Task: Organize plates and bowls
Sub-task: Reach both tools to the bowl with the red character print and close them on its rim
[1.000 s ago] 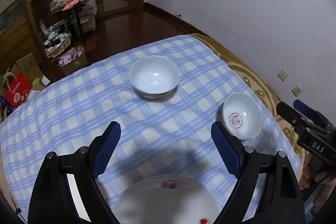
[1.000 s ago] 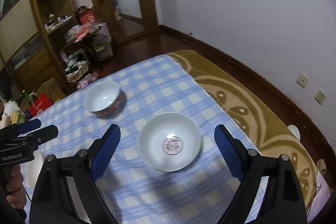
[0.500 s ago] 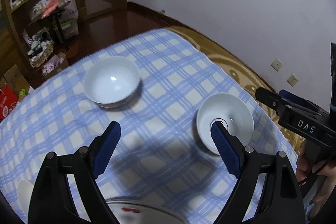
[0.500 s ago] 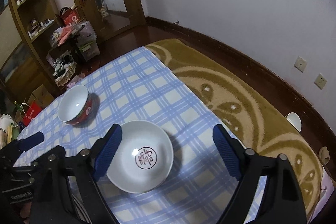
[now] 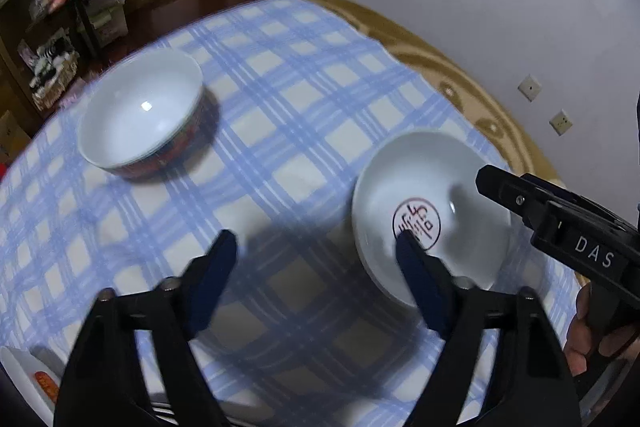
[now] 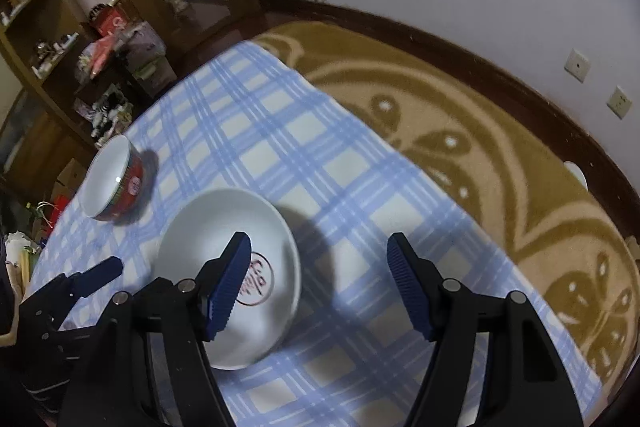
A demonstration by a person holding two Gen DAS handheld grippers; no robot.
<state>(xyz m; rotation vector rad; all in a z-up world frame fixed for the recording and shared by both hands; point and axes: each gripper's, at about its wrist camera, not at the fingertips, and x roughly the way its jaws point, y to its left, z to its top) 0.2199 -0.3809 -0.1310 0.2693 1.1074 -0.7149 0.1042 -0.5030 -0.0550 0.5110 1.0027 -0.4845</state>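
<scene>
- Left gripper (image 5: 312, 251): black frame, dark blue ribbed pads on both fingers, silver screws behind each pad.
- Right gripper (image 6: 318, 255): same black-and-blue build; white "DAS" lettering on its side.

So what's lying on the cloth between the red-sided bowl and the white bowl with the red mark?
Nothing: in the left wrist view, only bare checked tablecloth lies between the red-sided bowl and the white bowl.

A blue-and-cream checked tablecloth (image 5: 304, 131) covers the support. A white shallow bowl with a red emblem (image 6: 208, 235) sits under the right claw's left finger; a red-sided white-lined deep bowl (image 6: 116, 179) stands farther ahead-left. A white plate edge (image 5: 24, 379) lies left of the left claw.
</scene>
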